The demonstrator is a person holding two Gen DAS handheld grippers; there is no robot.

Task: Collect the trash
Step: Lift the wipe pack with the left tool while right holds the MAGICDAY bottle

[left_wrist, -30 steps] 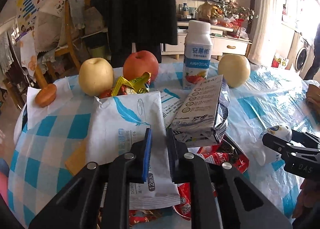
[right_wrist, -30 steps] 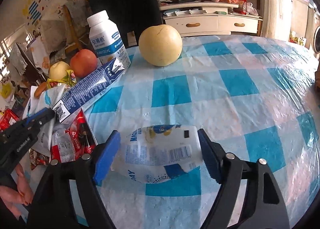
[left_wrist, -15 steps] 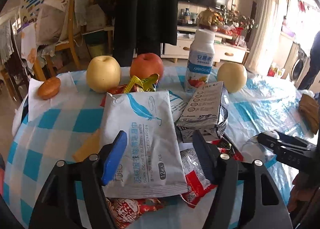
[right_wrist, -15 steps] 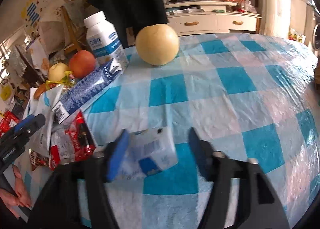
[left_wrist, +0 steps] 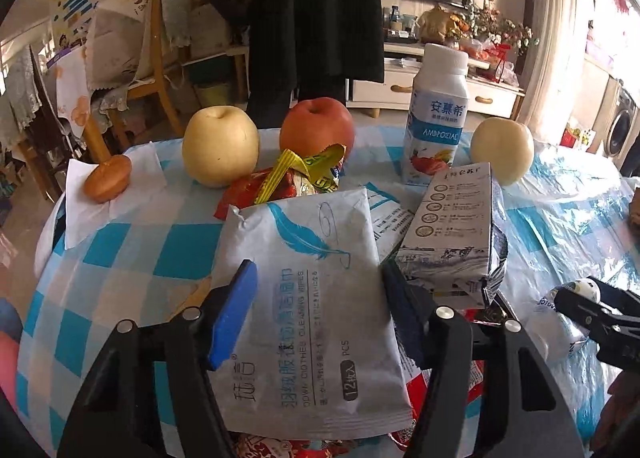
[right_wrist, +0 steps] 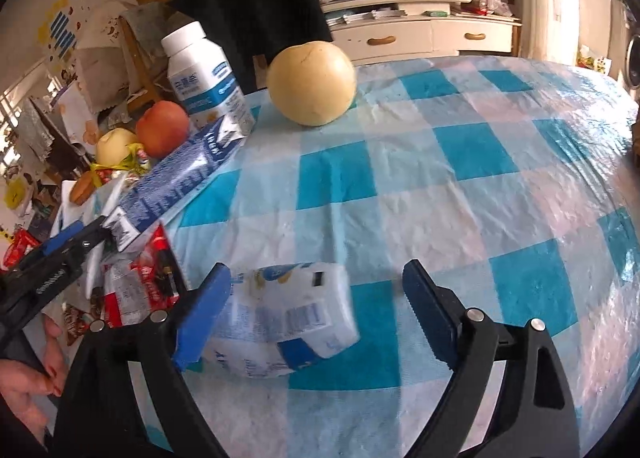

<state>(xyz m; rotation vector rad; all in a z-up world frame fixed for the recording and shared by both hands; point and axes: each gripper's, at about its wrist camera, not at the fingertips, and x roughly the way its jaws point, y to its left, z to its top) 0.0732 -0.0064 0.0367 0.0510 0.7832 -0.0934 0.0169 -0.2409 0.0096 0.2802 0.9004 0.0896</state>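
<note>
A pile of trash lies on the checked tablecloth: a white wipes packet (left_wrist: 316, 298) with a blue feather, a flattened milk carton (left_wrist: 452, 234), red snack wrappers (left_wrist: 276, 186) and a yellow wrapper (left_wrist: 304, 166). My left gripper (left_wrist: 320, 314) is open, its jaws either side of the wipes packet. My right gripper (right_wrist: 316, 310) is open around a crumpled white and blue wrapper (right_wrist: 288, 314) that leans against its left finger; the right finger is apart from it. The carton (right_wrist: 176, 182) and red wrappers (right_wrist: 140, 290) lie left of the right gripper.
Two yellow pears (left_wrist: 220, 146) (left_wrist: 502, 148), a red apple (left_wrist: 316, 130), a white yogurt bottle (left_wrist: 438, 118) and a bun (left_wrist: 108, 178) on a napkin stand at the table's far side. A person in black stands behind. The table edge curves at left.
The left gripper has opened and now straddles the wipes packet. The right gripper has opened wider, and the crumpled wrapper between its jaws has shifted left.
</note>
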